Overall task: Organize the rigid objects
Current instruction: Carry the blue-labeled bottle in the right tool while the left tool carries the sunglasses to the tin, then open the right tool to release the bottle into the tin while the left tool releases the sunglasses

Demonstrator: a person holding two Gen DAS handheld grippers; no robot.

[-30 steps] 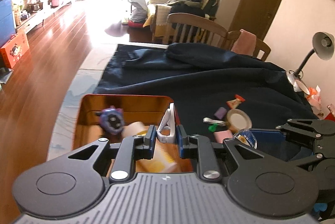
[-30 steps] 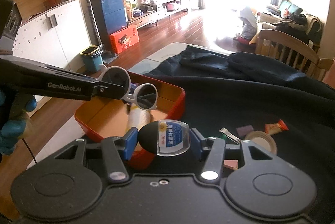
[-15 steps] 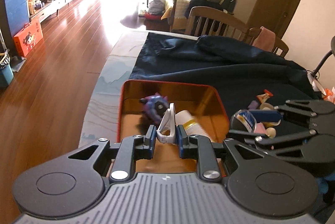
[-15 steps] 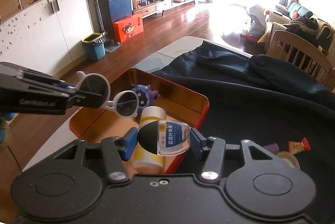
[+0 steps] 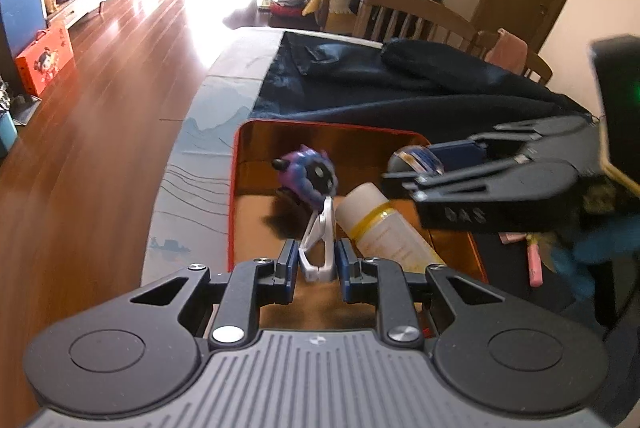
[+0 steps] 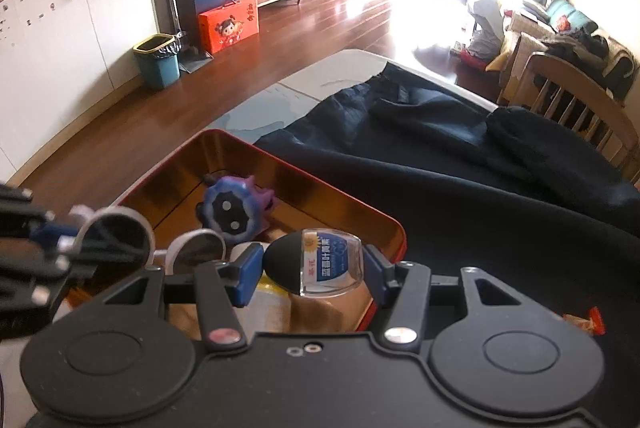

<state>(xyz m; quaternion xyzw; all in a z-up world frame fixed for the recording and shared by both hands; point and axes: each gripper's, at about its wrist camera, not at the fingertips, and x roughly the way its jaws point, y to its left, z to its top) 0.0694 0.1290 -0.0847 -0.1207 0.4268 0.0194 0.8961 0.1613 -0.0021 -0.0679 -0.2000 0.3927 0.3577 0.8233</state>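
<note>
An orange-red metal tin (image 5: 236, 164) (image 6: 348, 200) sits at the table's left end. Inside lie a purple round toy (image 5: 310, 174) (image 6: 234, 210) and a white bottle with a yellow band (image 5: 384, 228). My left gripper (image 5: 319, 262) is shut on white-framed sunglasses (image 5: 318, 244) above the tin; the glasses also show at the left of the right wrist view (image 6: 120, 236). My right gripper (image 6: 312, 268) is shut on a small clear bottle with a black cap and blue label (image 6: 320, 264), held over the tin's right rim; it also shows in the left wrist view (image 5: 418, 160).
A dark blue cloth (image 6: 480, 188) covers most of the table. A pink item (image 5: 534, 264) and a snack packet (image 6: 584, 322) lie on it right of the tin. Wooden chairs (image 5: 404, 16) stand at the far side. The table edge (image 5: 188, 164) drops to wooden floor on the left.
Both grippers have moved left and closer over the tin with their objects still held. The right gripper now reaches across above the tin's right side.
</note>
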